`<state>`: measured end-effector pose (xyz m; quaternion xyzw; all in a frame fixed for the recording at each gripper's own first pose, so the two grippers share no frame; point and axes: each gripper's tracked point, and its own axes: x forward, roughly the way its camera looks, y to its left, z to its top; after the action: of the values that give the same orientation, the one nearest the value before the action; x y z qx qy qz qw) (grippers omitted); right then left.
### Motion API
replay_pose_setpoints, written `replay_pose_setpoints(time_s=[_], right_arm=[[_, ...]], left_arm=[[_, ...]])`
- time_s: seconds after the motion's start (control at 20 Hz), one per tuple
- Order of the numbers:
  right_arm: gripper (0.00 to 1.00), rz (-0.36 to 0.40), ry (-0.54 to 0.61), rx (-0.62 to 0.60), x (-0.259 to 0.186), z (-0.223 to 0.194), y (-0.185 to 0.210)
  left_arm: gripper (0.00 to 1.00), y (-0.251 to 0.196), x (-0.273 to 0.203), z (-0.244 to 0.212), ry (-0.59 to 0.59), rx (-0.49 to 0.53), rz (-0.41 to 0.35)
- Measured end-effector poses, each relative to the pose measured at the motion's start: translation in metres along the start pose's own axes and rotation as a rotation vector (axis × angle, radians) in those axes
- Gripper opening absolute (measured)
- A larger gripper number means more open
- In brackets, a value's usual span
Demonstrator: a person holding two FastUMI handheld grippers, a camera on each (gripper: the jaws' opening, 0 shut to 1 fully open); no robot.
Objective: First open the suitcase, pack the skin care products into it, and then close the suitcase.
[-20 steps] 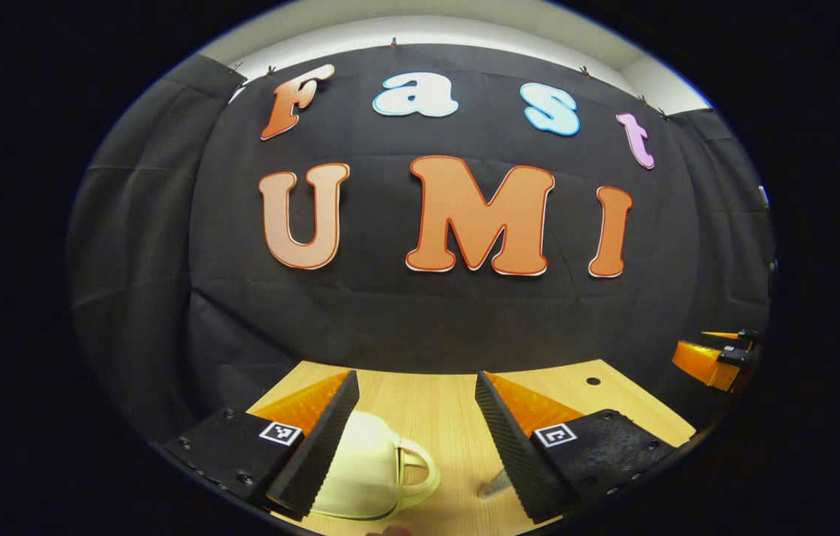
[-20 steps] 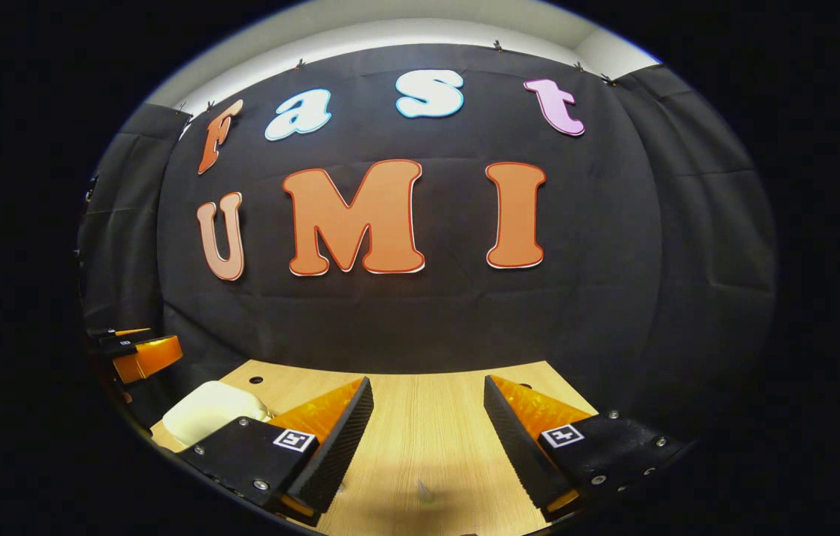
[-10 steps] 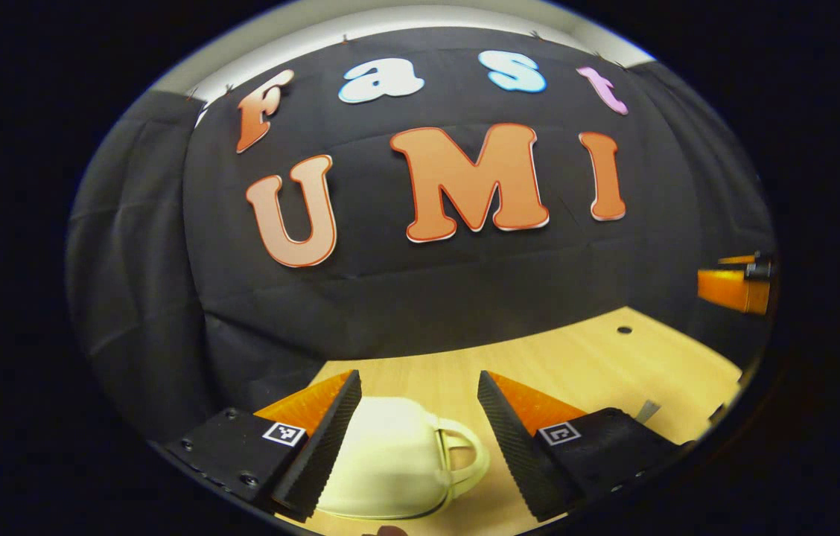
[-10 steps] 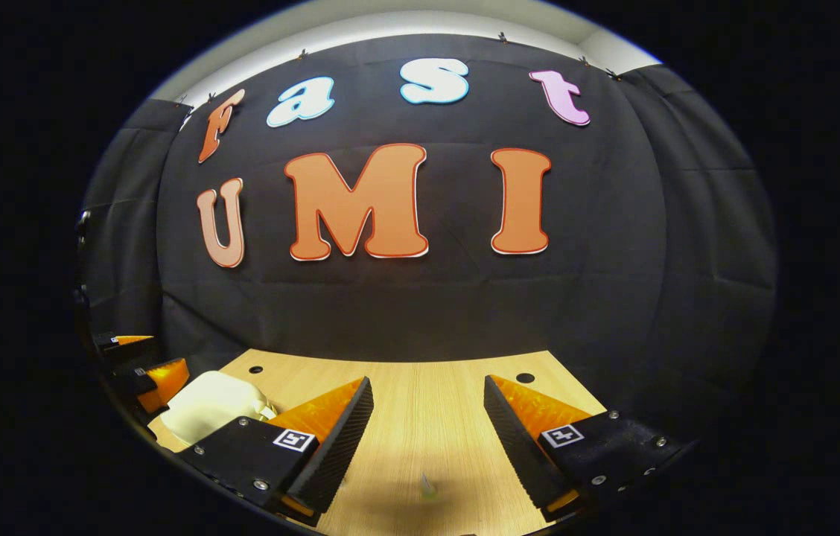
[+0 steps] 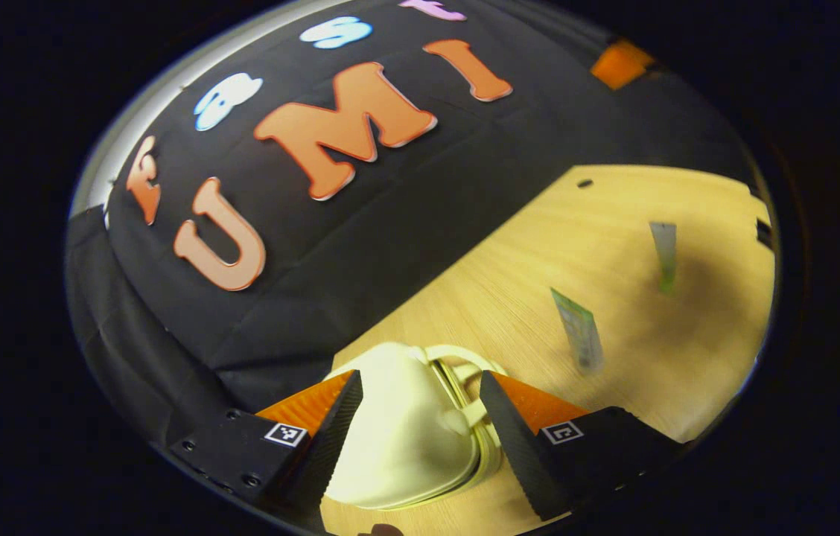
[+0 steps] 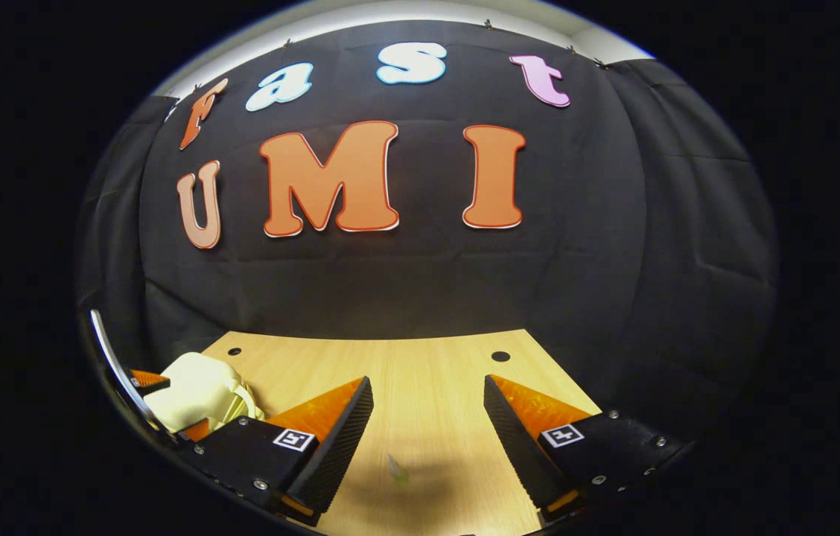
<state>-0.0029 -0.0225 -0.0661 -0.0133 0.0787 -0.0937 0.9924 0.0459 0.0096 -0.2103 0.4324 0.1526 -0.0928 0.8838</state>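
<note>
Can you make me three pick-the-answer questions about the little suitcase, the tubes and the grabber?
1. Where is the cream suitcase? A between the left gripper fingers; B on the floor; C hanging on the wall.
2. How many tubes lie on the table in the left gripper view? A none; B two; C five.
3. The right gripper is: A open; B shut on a tube; C shut on the suitcase.

Answers: 1 A, a finger stands on each side. 2 B, the near tube and the far tube. 3 A, bare table shows between its fingers.

Cream suitcase (image 5: 398, 439); pale wood-grain table (image 5: 613, 201); green-and-white tube (image 5: 576, 327).
</note>
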Motion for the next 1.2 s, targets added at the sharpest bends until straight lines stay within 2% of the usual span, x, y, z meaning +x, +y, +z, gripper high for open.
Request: replay_pose_setpoints(time_s=[0.15,0.3,0.55,0.75,0.85,0.9,1.0,1.1,1.15,1.2], right_arm=[[0.95,-0.027,0.040,0.003,-0.001,-0.014,-0.018],[0.95,-0.052,0.064,0.014,-0.001,-0.023,-0.032],[0.95,-0.079,0.071,0.003,0.000,-0.024,-0.047],[0.95,-0.091,0.086,0.003,0.003,-0.027,-0.050],[0.95,-0.095,0.091,0.003,0.006,-0.028,-0.050],[0.95,-0.098,0.092,0.001,0.006,-0.028,-0.051],[0.95,-0.105,0.090,-0.002,0.006,-0.026,-0.052],[0.95,-0.114,0.084,-0.003,0.006,-0.023,-0.053],[0.95,-0.117,0.083,-0.002,0.005,-0.023,-0.052],[0.95,-0.119,0.082,0.000,0.004,-0.022,-0.053]], left_arm=[[0.98,-0.020,0.012,-0.014,0.032,0.169,-0.011],[0.98,-0.029,0.031,-0.017,0.055,0.288,-0.012],[0.98,-0.034,0.060,-0.039,0.147,0.359,-0.028],[0.98,-0.033,0.085,-0.039,0.168,0.411,-0.030],[0.98,-0.037,0.095,-0.040,0.173,0.435,-0.058],[0.97,-0.044,0.099,-0.041,0.178,0.437,-0.099],[0.59,-0.048,0.104,-0.045,0.195,0.465,-0.097],[0.56,-0.055,0.114,-0.055,0.230,0.472,-0.118],[0.36,-0.059,0.117,-0.064,0.263,0.490,-0.121],[0.23,-0.060,0.113,-0.061,0.270,0.506,-0.133]])
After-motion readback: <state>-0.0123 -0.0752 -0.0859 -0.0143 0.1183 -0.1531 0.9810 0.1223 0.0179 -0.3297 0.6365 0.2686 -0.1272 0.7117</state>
